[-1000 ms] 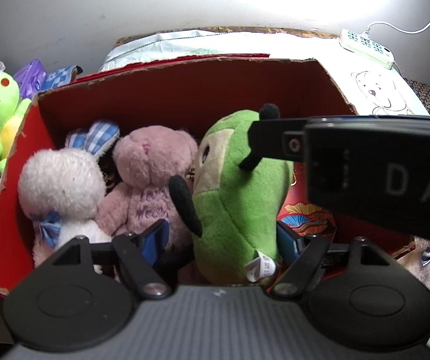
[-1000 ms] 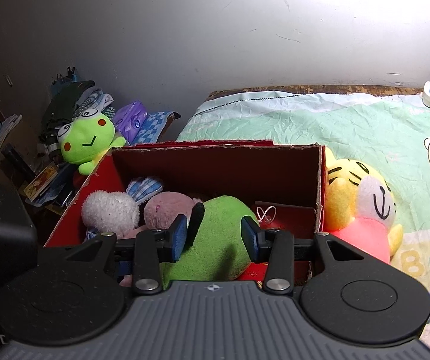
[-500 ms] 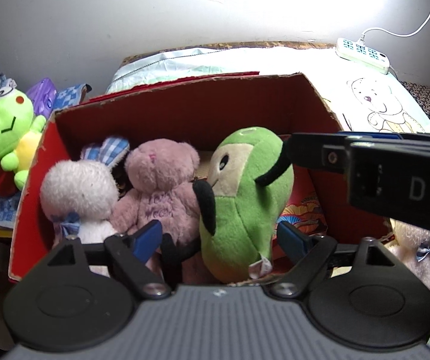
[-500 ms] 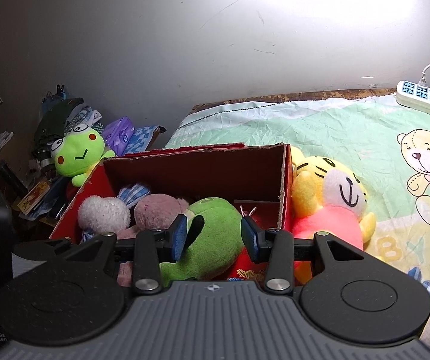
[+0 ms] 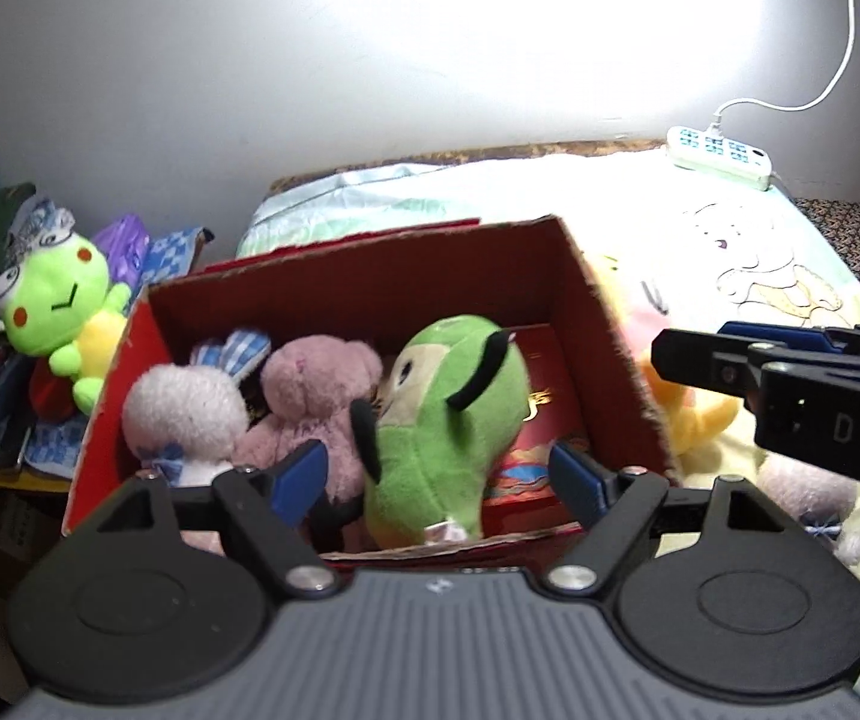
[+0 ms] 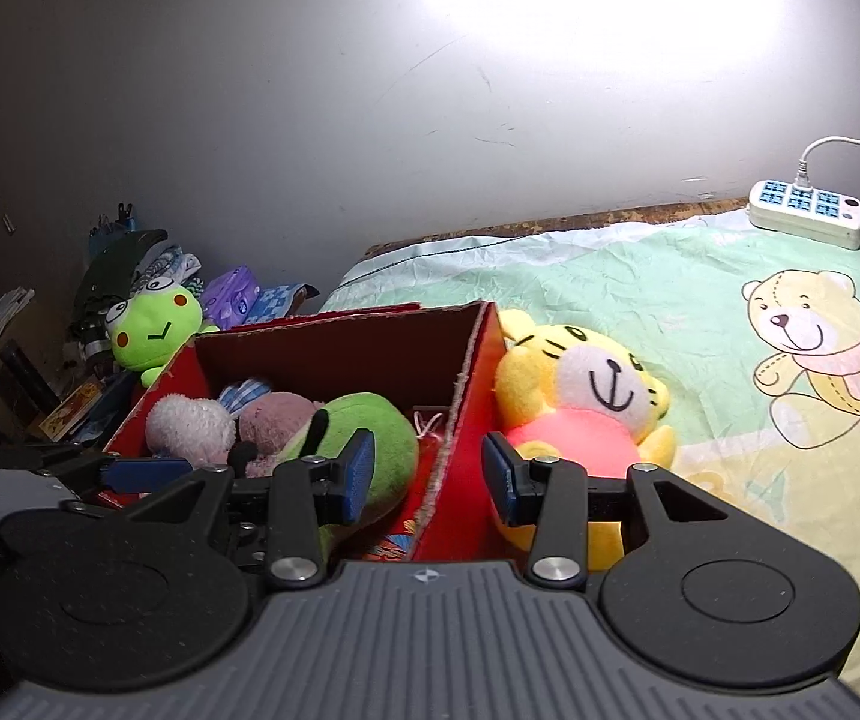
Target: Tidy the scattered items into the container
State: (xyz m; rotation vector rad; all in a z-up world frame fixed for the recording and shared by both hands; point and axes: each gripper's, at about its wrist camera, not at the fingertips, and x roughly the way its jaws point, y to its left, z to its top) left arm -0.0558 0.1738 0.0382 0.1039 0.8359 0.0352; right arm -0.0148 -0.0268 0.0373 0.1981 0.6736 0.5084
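Your right claw [image 6: 426,477] stands open and empty, straddling the right wall of the red box [image 6: 469,384]. The yellow tiger plush [image 6: 586,414] lies on the bed just outside that wall, ahead and right of the claw, nearer this hand. Your left claw [image 5: 436,474], wide open, frames the boxed green plush [image 5: 448,420] without gripping.
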